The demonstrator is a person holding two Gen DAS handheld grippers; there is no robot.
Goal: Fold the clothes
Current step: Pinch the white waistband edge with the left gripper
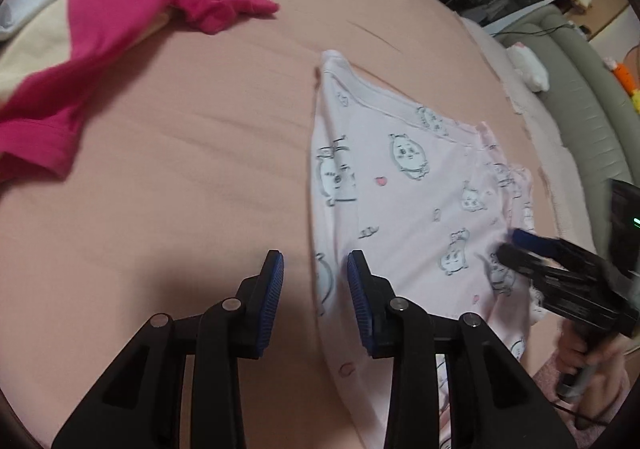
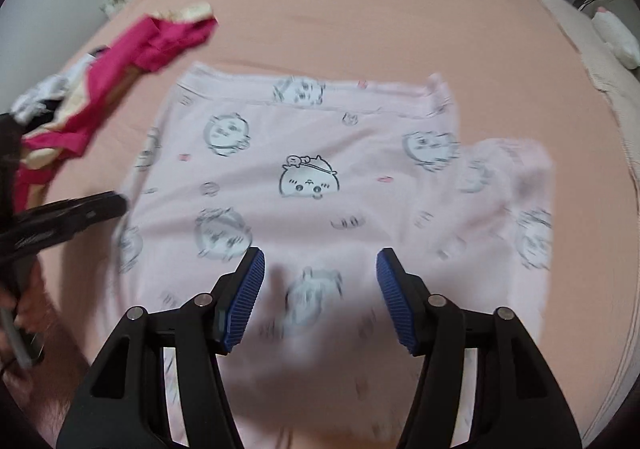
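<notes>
Left wrist view: the left tongs point(image 1: 315, 269) hang over the pink bed point(image 1: 192, 177), pads apart with a moderate gap and nothing between them, the left edge of the pale pink printed garment point(image 1: 404, 209) lying just below their right pad. The right tongs point(image 2: 320, 269) stand wide apart above that garment's point(image 2: 312, 177) near half, gripping nothing. A magenta garment point(image 1: 120, 33) lies well beyond, to the left, among other clothes.

A bed point(image 2: 360, 9) with a peach-pink sheet carries the clothes. A pale pink garment point(image 2: 304, 177) with cartoon prints lies flat just ahead of the right tool point(image 2: 320, 269). A magenta garment point(image 1: 120, 29) lies crumpled on cream cloth point(image 1: 28, 57), far left of it.
</notes>
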